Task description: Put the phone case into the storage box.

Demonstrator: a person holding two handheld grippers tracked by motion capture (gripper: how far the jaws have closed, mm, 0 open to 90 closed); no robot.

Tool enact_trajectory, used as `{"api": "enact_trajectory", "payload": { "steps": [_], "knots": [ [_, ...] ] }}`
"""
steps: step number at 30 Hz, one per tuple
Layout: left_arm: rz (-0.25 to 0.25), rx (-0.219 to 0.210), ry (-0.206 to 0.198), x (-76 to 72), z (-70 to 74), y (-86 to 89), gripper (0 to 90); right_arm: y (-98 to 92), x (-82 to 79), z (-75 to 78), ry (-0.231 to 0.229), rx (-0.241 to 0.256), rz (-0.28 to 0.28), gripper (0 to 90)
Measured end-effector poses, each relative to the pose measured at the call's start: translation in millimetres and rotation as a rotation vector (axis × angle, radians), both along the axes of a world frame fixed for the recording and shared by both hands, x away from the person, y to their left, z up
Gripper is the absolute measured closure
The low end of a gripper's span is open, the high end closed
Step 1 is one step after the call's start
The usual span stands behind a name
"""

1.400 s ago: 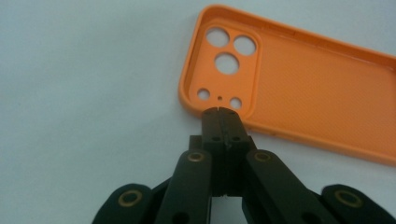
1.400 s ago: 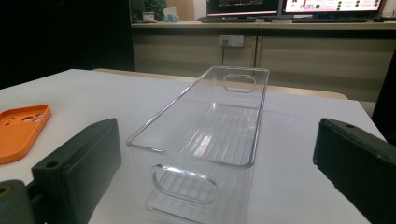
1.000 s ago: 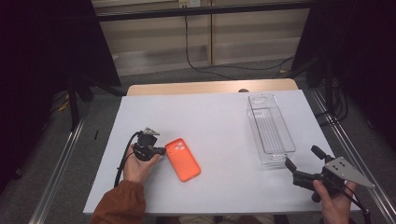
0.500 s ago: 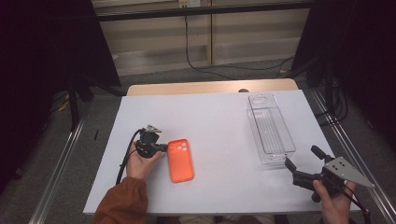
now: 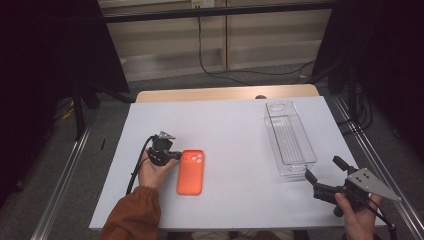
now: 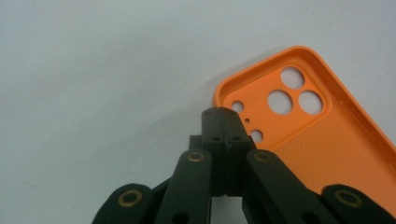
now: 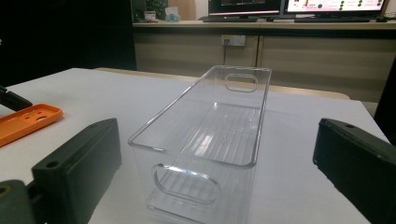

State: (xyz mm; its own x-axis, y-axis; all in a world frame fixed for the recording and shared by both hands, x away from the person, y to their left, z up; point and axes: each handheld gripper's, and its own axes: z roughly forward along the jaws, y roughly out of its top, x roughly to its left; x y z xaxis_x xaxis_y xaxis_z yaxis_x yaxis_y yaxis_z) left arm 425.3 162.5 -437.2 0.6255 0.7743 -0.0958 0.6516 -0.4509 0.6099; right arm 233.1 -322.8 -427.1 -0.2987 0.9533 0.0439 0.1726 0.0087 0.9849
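Note:
An orange phone case (image 5: 191, 171) lies hollow side up on the white table (image 5: 230, 120), left of centre. My left gripper (image 5: 175, 156) is at its camera-hole corner. In the left gripper view the jaws are pressed together, and the left gripper (image 6: 225, 114) has its tips over the inner corner of the case (image 6: 327, 140), with nothing between them. A clear plastic bin (image 5: 289, 137) stands at the right. My right gripper (image 5: 323, 168) is open just before its near end. The right gripper (image 7: 219, 158) has its jaws on either side of the bin (image 7: 210, 121).
The orange case's corner (image 7: 23, 122) appears at the far left in the right gripper view. Metal rails (image 5: 65, 175) run along both table sides. A wooden strip (image 5: 225, 93) borders the far edge, with cables on the floor beyond it.
The orange case has turned from slanted to nearly square with the table and shifted slightly left, with my left gripper at its corner. The right gripper has stayed put.

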Motion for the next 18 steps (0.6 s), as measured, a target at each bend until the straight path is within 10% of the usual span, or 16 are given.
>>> {"api": "enact_trajectory", "payload": {
  "steps": [18],
  "knots": [
    [-0.011, -0.007, -0.022, 7.6, -4.6, -9.4, 90.0, -0.3, 0.1, 0.0, 0.004, 0.003, 0.001, 0.3]
  ]
}}
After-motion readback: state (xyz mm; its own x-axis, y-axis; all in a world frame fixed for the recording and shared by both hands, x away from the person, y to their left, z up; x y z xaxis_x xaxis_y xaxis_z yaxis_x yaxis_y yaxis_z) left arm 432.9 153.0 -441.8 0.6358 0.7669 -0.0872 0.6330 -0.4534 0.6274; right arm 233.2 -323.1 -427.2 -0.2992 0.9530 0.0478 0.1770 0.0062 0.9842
